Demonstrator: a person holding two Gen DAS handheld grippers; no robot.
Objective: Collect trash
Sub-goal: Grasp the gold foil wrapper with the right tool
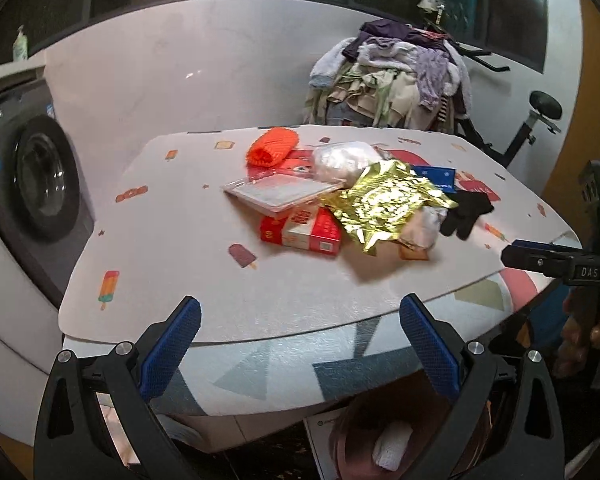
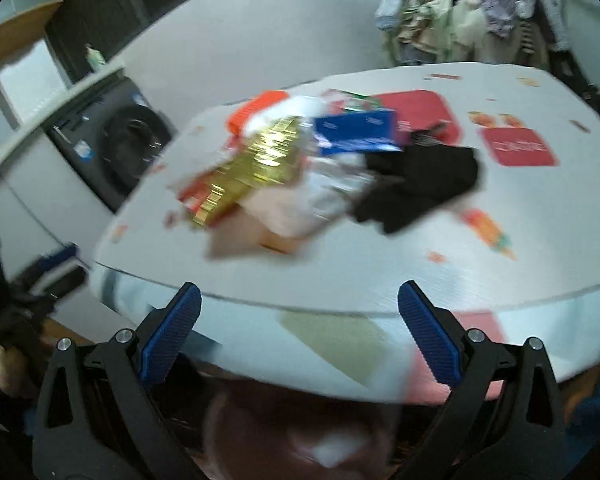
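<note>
A heap of trash lies mid-table: a crumpled gold foil wrapper [image 1: 384, 204], a red box [image 1: 300, 230], a clear plastic tray [image 1: 278, 192], an orange foam net [image 1: 272, 146], a white plastic bag [image 1: 346, 160], a blue packet [image 1: 434, 176] and a black glove [image 1: 466, 210]. The right wrist view is blurred and shows the gold foil [image 2: 256, 164], blue packet [image 2: 356, 132] and black glove [image 2: 416, 188]. My left gripper [image 1: 300, 338] is open and empty, held at the table's near edge. My right gripper [image 2: 300, 330] is open and empty, also short of the heap. It shows at the right edge of the left wrist view [image 1: 556, 264].
The table [image 1: 172, 240] has a white mat printed with ice lollies. A pinkish bin [image 1: 412, 440] with a white item inside stands below the near edge. A washing machine [image 1: 32, 184] is on the left. A pile of clothes [image 1: 396, 80] and an exercise bike [image 1: 532, 128] stand behind.
</note>
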